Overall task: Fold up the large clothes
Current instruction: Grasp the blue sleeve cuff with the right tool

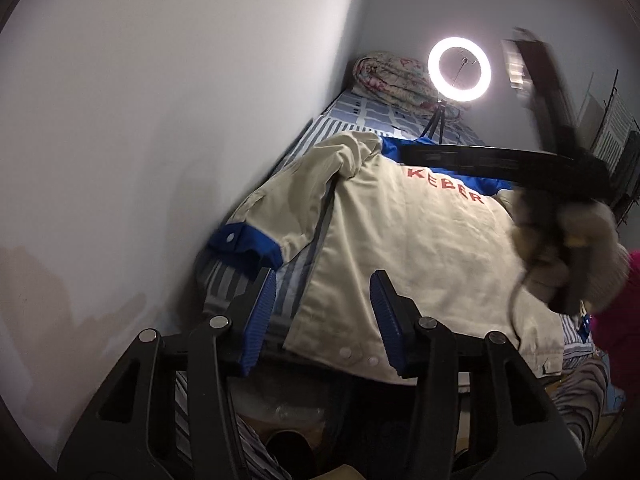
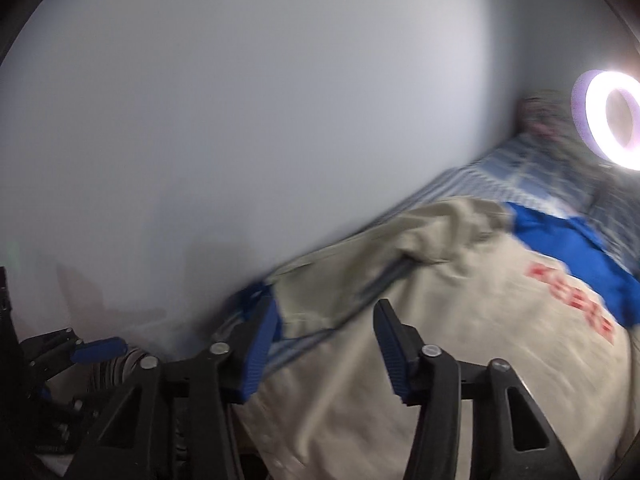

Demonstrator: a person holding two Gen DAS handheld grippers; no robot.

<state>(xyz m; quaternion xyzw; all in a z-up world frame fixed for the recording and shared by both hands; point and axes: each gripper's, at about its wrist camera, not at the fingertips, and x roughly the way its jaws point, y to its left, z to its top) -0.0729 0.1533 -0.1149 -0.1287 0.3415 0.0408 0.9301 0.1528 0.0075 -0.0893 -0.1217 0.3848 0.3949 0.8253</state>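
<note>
Left claw (image 1: 322,312) is spread wide over the hem of the beige jacket (image 1: 412,248), gripping nothing; right claw (image 2: 326,344) is spread too, over the same cloth. The jacket lies back-up on the striped bed (image 1: 360,116), collar toward the ring light (image 1: 459,69), hem nearest. Only the left view shows its 1 blue cuff (image 1: 244,246) sharply, plus a blurred dark bar (image 1: 500,164) crossing the collar end.

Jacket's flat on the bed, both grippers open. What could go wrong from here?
1. The ring light stands on the bed just beyond the jacket; a pulled or flipped panel might topple it.
2. The left sleeve lies against the wall, so it may be awkward to grab.
3. The right wrist view is motion-blurred, so aiming is uncertain.
</note>
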